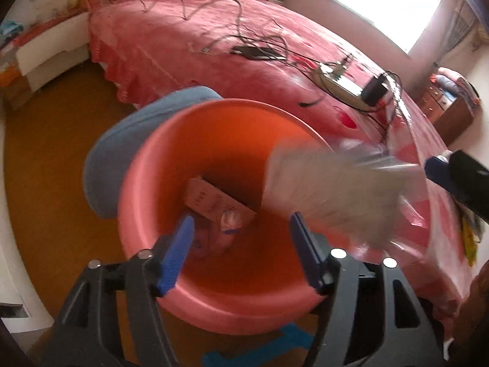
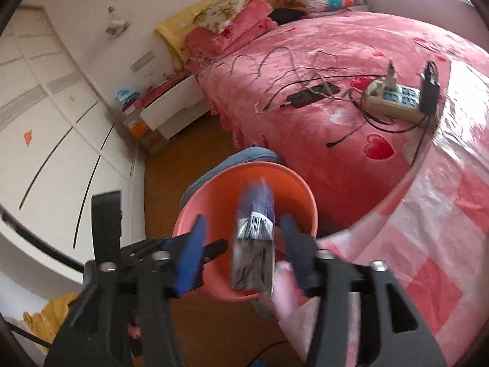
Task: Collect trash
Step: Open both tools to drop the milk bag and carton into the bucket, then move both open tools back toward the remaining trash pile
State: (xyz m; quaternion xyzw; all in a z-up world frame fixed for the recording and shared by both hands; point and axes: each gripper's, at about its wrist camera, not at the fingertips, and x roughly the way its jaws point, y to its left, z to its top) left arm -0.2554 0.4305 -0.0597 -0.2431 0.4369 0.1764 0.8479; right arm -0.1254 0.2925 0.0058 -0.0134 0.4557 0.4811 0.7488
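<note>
Both jaws parted, gripping nothing, one silver packet falling loose, one pink basin, one box inside

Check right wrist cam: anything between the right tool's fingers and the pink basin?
Yes. In the right wrist view a blurred silver-and-blue wrapper with a barcode hangs between the open right tool fingers, touching neither, above the pink basin.

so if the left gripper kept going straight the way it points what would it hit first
Probably the trash at the bottom of the pink bucket: the left gripper, jaws open and empty, aims into it at a small cardboard box. A blurred grey wrapper sits just right of that line; depth is unclear.
</note>
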